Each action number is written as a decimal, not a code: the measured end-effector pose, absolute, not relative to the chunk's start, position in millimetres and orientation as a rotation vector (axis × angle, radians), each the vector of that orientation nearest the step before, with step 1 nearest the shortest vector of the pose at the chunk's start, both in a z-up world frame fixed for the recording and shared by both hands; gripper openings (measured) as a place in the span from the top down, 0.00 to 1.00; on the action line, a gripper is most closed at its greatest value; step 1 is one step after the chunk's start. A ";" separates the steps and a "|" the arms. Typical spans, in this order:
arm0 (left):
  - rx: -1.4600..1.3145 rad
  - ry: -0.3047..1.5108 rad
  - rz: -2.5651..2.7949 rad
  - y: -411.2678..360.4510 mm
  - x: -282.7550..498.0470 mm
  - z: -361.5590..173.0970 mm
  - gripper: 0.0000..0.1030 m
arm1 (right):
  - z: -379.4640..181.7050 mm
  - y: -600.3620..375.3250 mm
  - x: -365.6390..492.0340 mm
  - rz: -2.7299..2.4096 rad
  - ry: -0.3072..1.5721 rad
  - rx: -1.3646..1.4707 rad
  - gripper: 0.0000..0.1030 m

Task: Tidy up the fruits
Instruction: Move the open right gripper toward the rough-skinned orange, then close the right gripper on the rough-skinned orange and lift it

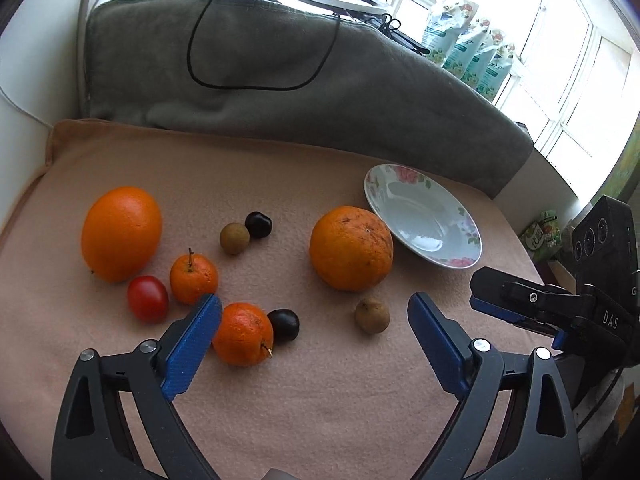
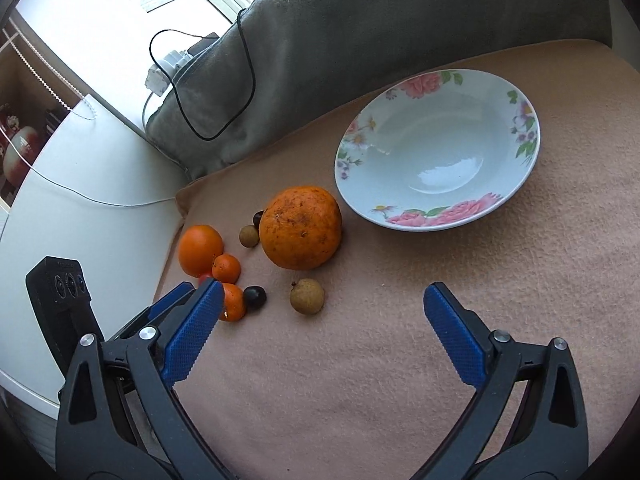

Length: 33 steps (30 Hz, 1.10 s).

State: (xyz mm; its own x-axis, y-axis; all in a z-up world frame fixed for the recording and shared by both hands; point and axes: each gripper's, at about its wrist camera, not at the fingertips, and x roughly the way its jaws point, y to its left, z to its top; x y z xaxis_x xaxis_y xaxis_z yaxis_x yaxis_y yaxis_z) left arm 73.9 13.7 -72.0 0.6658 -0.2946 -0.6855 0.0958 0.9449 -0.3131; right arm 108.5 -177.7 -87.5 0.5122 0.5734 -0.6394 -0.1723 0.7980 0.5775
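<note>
Left wrist view showed the left tongs (image 1: pixel 314 314) spread wide with nothing between them, hanging over a small mandarin (image 1: pixel 243 334) and a dark cherry (image 1: pixel 283 324). Around these lay a big orange (image 1: pixel 121 234), a red tomato (image 1: pixel 147 299), a spotted orange (image 1: pixel 351 248) and a brown longan (image 1: pixel 372 315), all loose on a pink blanket (image 1: pixel 320 392). The flowered bowl (image 2: pixel 424 76) sat empty just beyond the spotted orange. The right tongs (image 2: pixel 322 300) were equally apart, holding nothing. A grey blanket (image 1: pixel 280 100) with a black cable (image 1: pixel 256 87) rose behind, before bright windows (image 1: pixel 568 92).
</note>
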 end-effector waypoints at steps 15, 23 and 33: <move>-0.295 0.865 -0.348 8.4 95.2 -85.7 0.30 | -117.6 -165.0 152.8 0.478 1.017 0.696 0.24; -0.272 0.885 -0.383 3.8 106.6 -91.6 0.38 | -120.1 -156.2 167.9 0.456 1.020 0.734 0.24; -0.228 0.898 -0.411 -1.5 120.0 -96.3 0.42 | -127.2 -146.9 179.3 0.434 1.035 0.745 0.29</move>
State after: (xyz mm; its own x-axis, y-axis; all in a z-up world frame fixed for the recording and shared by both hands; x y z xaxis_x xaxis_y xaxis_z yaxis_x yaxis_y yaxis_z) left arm 120.0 -1.5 -96.3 0.5527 -0.4381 -0.7089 0.2499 0.8986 -0.3605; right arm 179.3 -146.9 -127.2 0.4601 0.6452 -0.6100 0.0162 0.6808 0.7323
